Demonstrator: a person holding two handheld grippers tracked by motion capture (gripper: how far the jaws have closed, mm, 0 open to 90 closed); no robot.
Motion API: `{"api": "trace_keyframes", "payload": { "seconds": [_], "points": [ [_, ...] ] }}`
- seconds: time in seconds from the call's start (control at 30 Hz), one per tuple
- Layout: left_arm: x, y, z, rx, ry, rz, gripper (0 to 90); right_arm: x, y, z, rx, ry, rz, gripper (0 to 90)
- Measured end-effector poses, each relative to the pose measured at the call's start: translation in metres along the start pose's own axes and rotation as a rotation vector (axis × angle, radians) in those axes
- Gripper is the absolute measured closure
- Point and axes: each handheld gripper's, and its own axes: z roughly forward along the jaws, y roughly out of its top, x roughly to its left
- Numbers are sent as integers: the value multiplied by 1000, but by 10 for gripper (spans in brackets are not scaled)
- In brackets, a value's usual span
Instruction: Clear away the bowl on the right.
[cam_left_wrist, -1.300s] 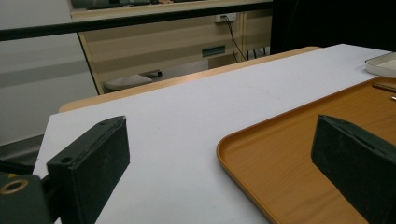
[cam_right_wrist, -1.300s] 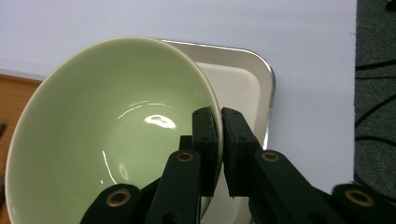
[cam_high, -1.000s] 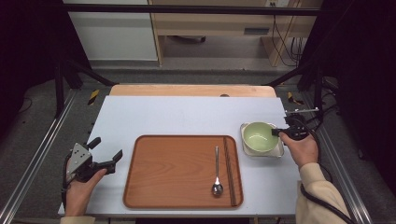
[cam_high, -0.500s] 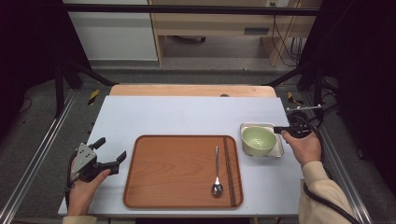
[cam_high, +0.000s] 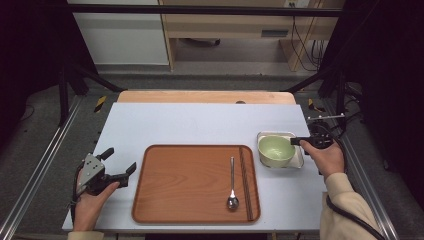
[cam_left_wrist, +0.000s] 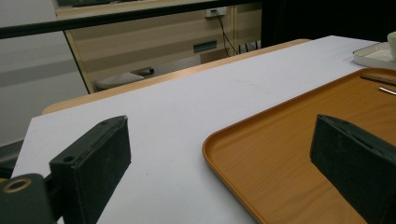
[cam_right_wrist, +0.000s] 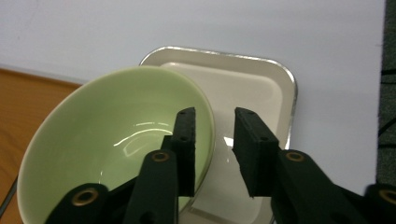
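White tabletop fills my high view, with a wooden tray at its middle carrying a spoon and a pair of dark chopsticks. On my right the green bowl sits tilted in a small metal dish, just beside the tray's right edge. My right gripper straddles the bowl's rim, one jaw inside and one outside; a second ago it was pinched tight on that rim, and its jaws have just been opening, so a gap now shows beside the rim and the pads no longer press it. My left gripper hovers wide open left of the tray with nothing between its jaws, much where it was before.
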Motion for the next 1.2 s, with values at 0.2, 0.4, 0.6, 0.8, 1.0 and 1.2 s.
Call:
{"api": "trace_keyframes", "payload": {
  "seconds": [0.2,0.4,0.6,0.8,1.0,1.2],
  "points": [
    [1,0,-1,0,1,-1,50,4,-3,14,59,13,-12,693],
    [1,0,-1,1,0,0,50,4,-3,22,96,8,10,731],
    [0,1,0,-1,-1,1,51,3,-4,27,118,-2,27,759],
    [0,1,0,0,0,2,52,3,-3,31,140,-7,38,786],
    [0,1,0,2,4,3,53,2,-4,31,136,-15,43,820],
    [1,2,-2,-4,8,1,53,7,-2,30,127,-30,53,838]
  ]
}}
